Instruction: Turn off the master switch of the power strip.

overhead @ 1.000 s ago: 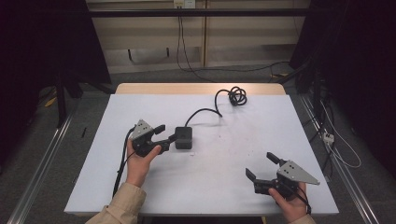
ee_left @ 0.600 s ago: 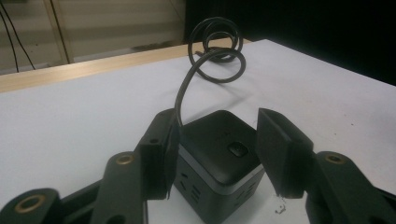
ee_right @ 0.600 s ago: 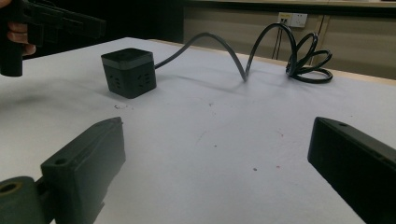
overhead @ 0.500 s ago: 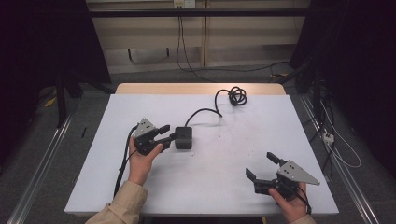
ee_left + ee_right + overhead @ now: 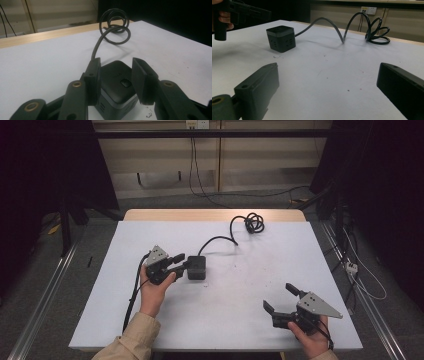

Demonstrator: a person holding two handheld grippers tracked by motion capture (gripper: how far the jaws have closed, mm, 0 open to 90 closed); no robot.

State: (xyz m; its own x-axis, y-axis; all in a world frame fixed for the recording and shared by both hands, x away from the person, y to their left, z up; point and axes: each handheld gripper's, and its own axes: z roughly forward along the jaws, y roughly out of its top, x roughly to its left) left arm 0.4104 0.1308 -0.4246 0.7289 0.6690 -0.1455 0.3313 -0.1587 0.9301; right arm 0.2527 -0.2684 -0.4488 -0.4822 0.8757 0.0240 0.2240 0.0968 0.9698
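Closing in since a second ago, the left gripper brackets the black cube power strip mid-table. Left gripper view — one pad touches, the other stands just off. Right gripper rests low near the front edge, gaping — nothing held.

Layout check, table top:
I see power cube left of centre, left gripper at its left side, cable coil behind, right gripper front-right, well apart.

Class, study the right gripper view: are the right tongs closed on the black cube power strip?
No: the right tongs stand wide open over bare table, with the cube power strip far ahead of them.
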